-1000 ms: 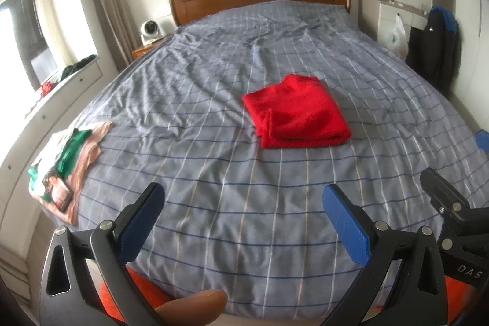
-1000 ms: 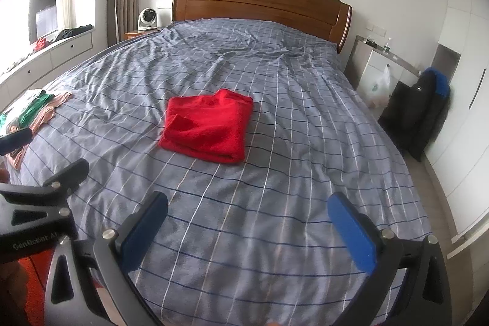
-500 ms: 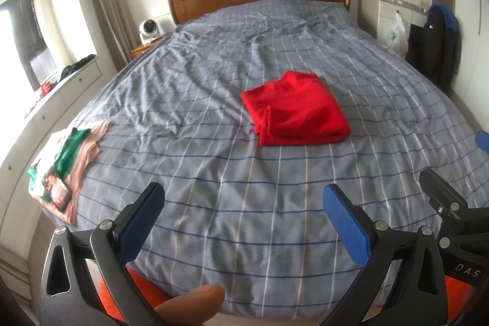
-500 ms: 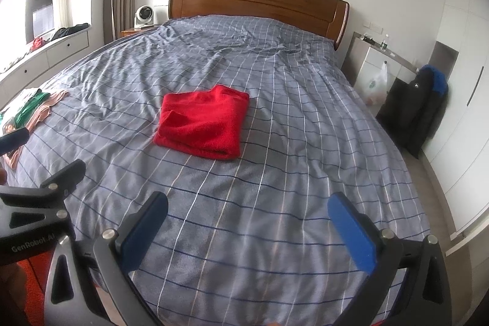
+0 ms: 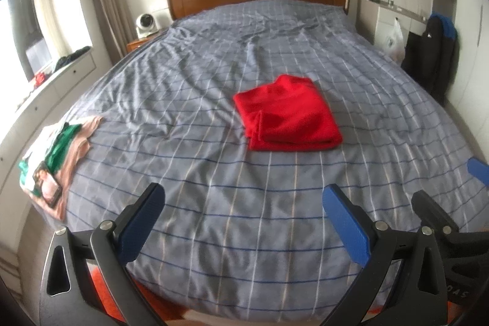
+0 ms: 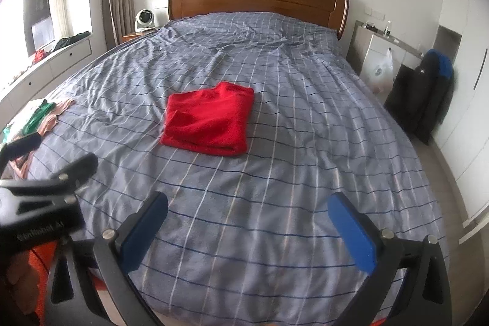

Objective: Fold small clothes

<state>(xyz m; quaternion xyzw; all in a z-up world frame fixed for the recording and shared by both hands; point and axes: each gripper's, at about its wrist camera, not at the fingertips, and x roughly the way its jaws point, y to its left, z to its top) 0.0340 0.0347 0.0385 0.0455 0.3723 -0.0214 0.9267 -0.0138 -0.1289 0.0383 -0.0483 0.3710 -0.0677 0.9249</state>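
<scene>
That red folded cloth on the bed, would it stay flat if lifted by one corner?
Probably not. The red folded cloth looks soft and fuzzy, so it would likely droop. Its stacked layers show loose edges, so they may unfold. It seems light, barely denting the checked bedspread.

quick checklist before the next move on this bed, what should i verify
1. Red garment folded and lying flat on the bed: ok.
2. Left gripper open and holding nothing: ok.
3. Right gripper open and holding nothing: ok.
4. Both grippers clear of the red garment, at the foot of the bed: ok.
5. More clothes waiting: pile at the left edge of the bed, not folded: not ok.
6. How many pieces the pile holds: cannot tell.
</scene>
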